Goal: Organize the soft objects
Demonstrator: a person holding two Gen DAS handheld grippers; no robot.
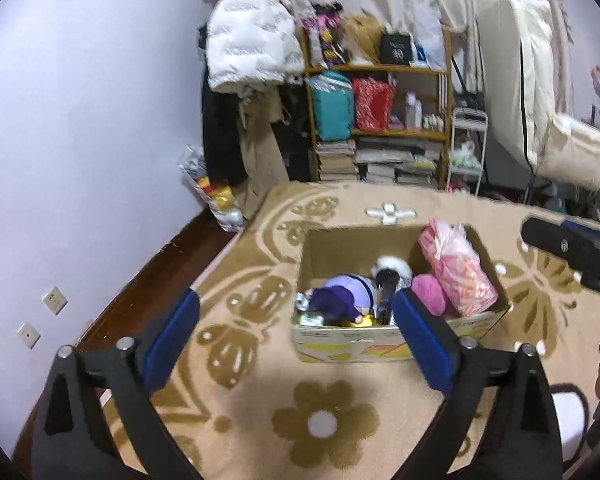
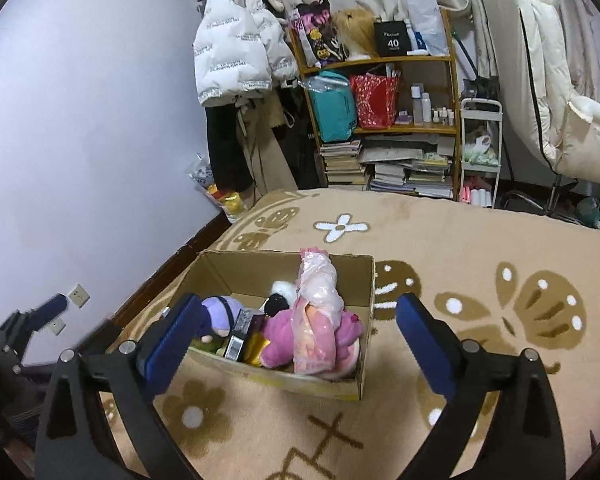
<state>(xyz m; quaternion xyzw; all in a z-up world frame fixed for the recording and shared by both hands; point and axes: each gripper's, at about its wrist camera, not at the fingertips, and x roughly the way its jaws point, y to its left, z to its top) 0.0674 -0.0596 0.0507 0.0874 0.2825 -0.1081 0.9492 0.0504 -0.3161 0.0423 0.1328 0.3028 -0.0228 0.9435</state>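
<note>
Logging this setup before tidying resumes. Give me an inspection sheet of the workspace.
Surface: patterned beige rug.
Job's things: open cardboard box holding purple plush, pink plush, black-and-white plush, pink bagged item leaning on its wall.
Clutter: small boxes among the plush.
Grippers: left claw open, empty; right claw open, empty; both above the box.
Cables: nothing seen.
Surroundings: shelf, stacked books, white jacket, wall sockets.

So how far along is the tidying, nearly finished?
It looks nearly done. The brown cardboard box on the beige patterned rug already holds a purple plush doll, a pink plush toy and a pink plastic-wrapped bundle. Left claw and right claw are open, holding nothing. No loose toys show on the rug.
</note>
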